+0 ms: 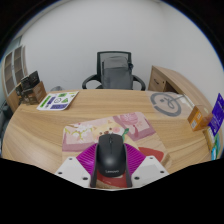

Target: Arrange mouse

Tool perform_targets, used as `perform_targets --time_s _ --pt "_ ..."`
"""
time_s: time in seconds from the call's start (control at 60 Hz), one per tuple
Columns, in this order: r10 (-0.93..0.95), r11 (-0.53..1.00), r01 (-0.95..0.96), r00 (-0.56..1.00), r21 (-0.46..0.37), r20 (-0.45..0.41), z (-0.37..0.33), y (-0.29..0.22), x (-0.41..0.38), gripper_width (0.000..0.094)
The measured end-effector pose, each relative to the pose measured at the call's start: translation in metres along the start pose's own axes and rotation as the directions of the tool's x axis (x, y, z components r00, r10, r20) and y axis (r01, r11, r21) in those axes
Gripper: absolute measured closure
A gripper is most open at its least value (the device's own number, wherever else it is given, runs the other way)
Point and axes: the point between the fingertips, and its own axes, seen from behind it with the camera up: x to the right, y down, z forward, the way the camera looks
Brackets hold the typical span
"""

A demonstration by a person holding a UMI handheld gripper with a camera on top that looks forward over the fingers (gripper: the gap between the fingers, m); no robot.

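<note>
A black computer mouse (111,158) sits between my gripper's (111,151) two fingers, its front pointing away from me. The magenta pads (86,159) press against both of its sides, so the gripper is shut on it. The mouse hangs over the near edge of a wooden table (100,112). Just beyond the fingers lies a flat pink floral-patterned mat (108,128). The underside of the mouse is hidden.
A green and purple booklet (57,100) lies at the far left of the table. A round grey disc (166,102) lies at the far right, with a blue box (217,113) and an orange item (197,118) nearer. A black office chair (118,72) stands behind the table.
</note>
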Motion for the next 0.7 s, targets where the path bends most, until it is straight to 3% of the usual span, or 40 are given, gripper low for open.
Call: perform_targets --time_s 0.1,0.117,0.15,0.2,0.267,0.45,0.7 --pt "-0.018 1.000 0.018 1.000 0.011 -0.017 0.000 0.000 0.002 0.0389" --pt "-0.017 1.000 0.018 1.000 0.011 -0.024 -0.001 0.000 0.003 0.0314" --pt "-0.019 1.000 0.019 0.999 0.004 -0.040 -0.004 0.000 0.006 0.0068" --pt "-0.023 1.000 0.024 0.998 0.012 -0.062 -0.014 -0.006 0.012 0.0109" --pt "-0.021 1.000 0.022 0.998 0.019 -0.062 -0.039 -0.014 0.014 0.0057" --pt "0.012 1.000 -0.011 1.000 0.027 -0.029 -0.163 -0.018 0.012 0.0069" --pt "0.009 0.999 -0.007 0.999 0.040 -0.036 -0.324 0.036 0.006 0.0069"
